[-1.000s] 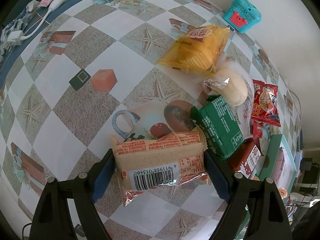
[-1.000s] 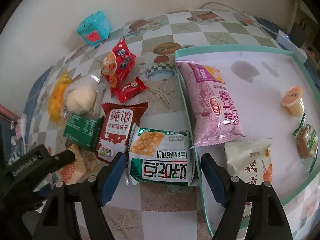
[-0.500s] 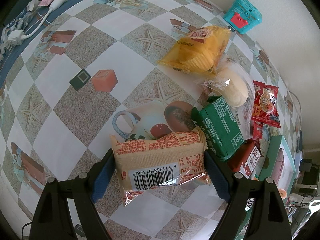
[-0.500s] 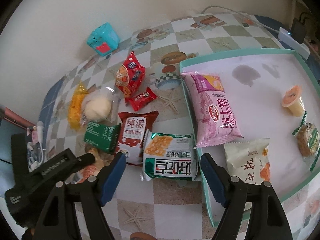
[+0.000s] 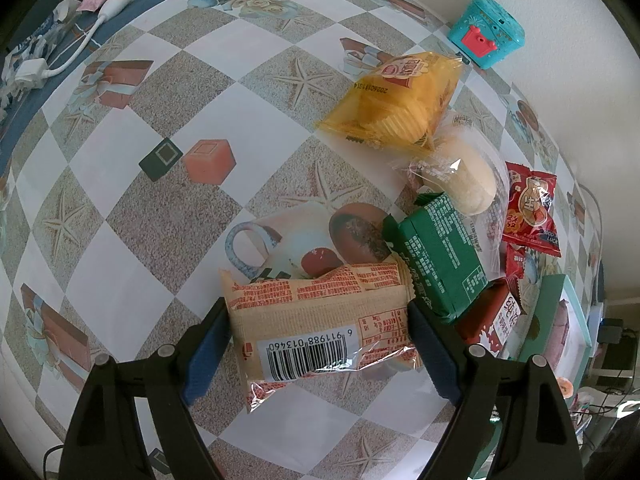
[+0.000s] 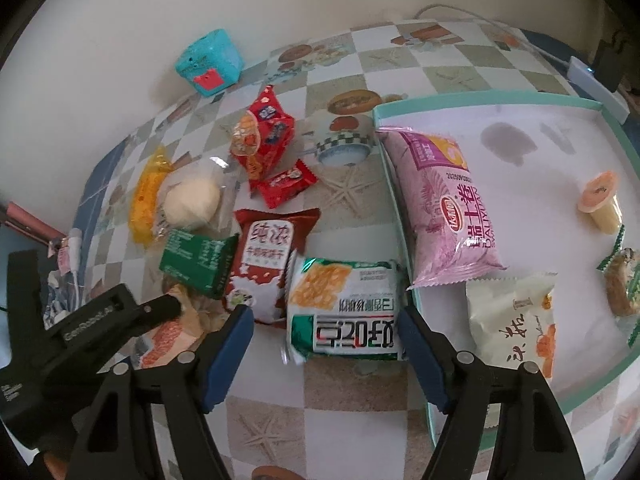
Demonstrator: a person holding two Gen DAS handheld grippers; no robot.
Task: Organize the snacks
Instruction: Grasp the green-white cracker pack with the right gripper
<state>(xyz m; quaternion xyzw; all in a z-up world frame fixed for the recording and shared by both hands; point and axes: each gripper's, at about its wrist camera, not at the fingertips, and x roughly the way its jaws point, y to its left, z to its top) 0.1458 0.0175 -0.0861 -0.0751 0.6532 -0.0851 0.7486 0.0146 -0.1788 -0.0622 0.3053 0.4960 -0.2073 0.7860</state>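
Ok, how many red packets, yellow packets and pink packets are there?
Red: 3 (big red packet, small red packet, dark red packet)
Yellow: 1 (yellow packet)
Pink: 1 (pink packet)
Total: 5

Soft daylight, sharp centre, strong fisheye bending, black corners, glare on plastic wrappers

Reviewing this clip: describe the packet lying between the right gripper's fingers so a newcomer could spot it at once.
Start at the teal-rimmed tray on the checkered tablecloth. Just outside its near left wall lies the white-and-green cracker packet, between the right gripper's blue pads. Unlike the dark red packet beside it, it shows a yellow cracker picture and large upside-down lettering.
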